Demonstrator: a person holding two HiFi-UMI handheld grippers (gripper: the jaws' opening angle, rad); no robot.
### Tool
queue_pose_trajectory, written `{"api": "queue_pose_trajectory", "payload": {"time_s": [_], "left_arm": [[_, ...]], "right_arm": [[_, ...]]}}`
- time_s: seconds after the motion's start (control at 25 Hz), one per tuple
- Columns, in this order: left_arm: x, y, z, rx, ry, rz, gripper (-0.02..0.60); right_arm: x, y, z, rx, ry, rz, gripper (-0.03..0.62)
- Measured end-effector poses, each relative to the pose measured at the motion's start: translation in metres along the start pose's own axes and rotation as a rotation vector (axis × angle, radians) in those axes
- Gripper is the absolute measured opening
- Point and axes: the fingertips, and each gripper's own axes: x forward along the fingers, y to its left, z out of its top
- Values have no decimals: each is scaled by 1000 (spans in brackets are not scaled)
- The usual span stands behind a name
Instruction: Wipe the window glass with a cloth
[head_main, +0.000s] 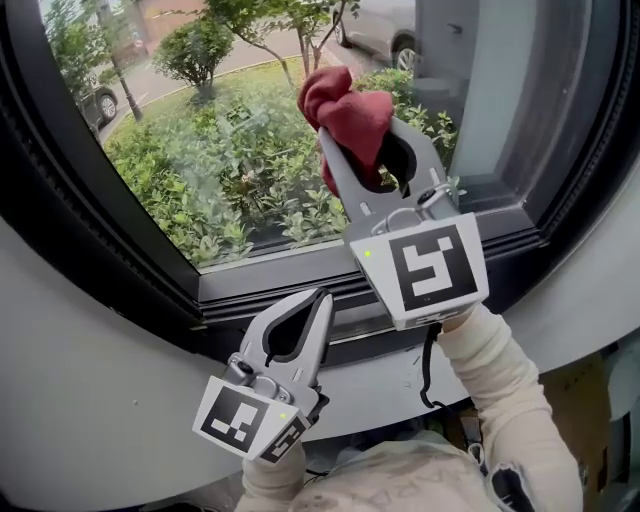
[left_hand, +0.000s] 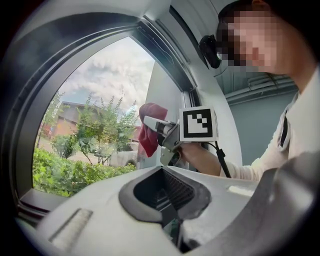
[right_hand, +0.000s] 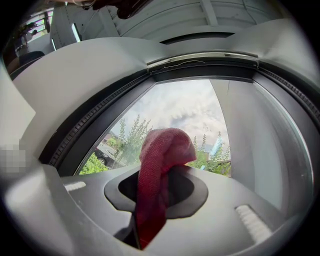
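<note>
The large clear window glass (head_main: 220, 150), set in a dark rubber-edged frame (head_main: 90, 230), fills the far side, with shrubs and parked cars seen through it. A pale curved wall (head_main: 80, 380) lies below. The right gripper (head_main: 365, 140) is raised to the right part of the pane and is clenched on a soft dark-red woven cloth (head_main: 345, 105), which bunches above the jaws; contact with the glass cannot be confirmed. The left gripper (head_main: 318, 300) is held low near the sill, jaws together with nothing between them. The cloth is judged light, limp and easily crumpled, so it is best gripped mid-fold, leaving a padded wad forward.
</note>
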Motion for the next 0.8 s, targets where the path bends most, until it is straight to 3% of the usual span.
{"api": "queue_pose_trajectory", "payload": {"time_s": [0.28, 0.8], "left_arm": [[13, -12, -5, 0, 11, 1, 1], [73, -56, -8, 10, 12, -41, 1]], "right_arm": [[-16, -15, -21, 1, 15, -16, 115], [-63, -121, -49, -27, 51, -97, 117]]}}
